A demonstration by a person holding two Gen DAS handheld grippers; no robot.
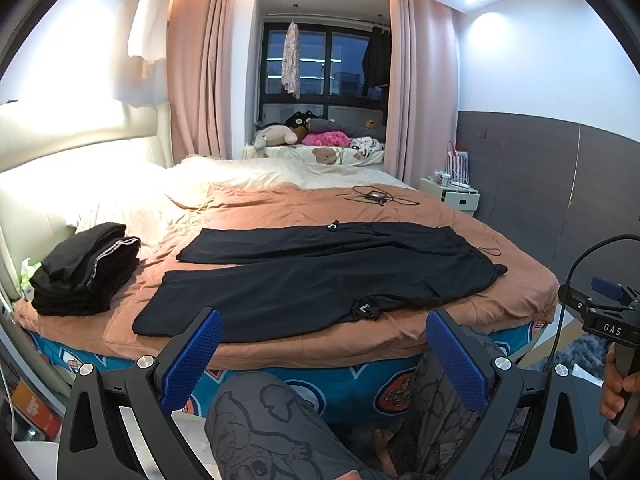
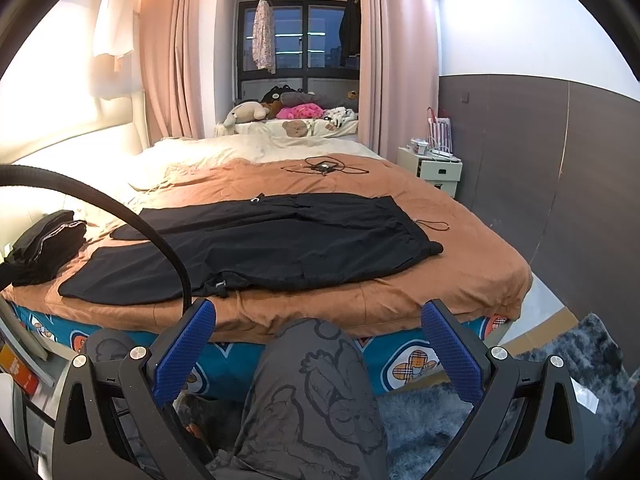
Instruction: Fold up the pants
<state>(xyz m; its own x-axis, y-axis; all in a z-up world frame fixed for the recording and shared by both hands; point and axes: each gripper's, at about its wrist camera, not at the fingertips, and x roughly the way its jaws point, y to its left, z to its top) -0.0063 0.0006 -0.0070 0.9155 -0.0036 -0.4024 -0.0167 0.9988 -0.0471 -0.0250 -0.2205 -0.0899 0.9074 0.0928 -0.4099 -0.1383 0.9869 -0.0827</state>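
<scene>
One bed (image 1: 500, 304) under a brown cover fills most of both views, and the black pants (image 1: 320, 276) lie spread flat on it near its front edge, waistband toward 3 o'clock and the two legs running side by side toward 9 o'clock. A stack of folded dark clothes (image 1: 86, 270) sits at 9 o'clock from the pants, apart from them. A tangle of thin cable (image 1: 374, 196) lies at 12 o'clock, farther up the cover. The left gripper (image 1: 322, 350) hangs before the bed edge, blue pads spread wide, grasping nothing. The right gripper (image 2: 318, 342) is likewise spread and empty, above the person's patterned knee (image 2: 316, 380).
</scene>
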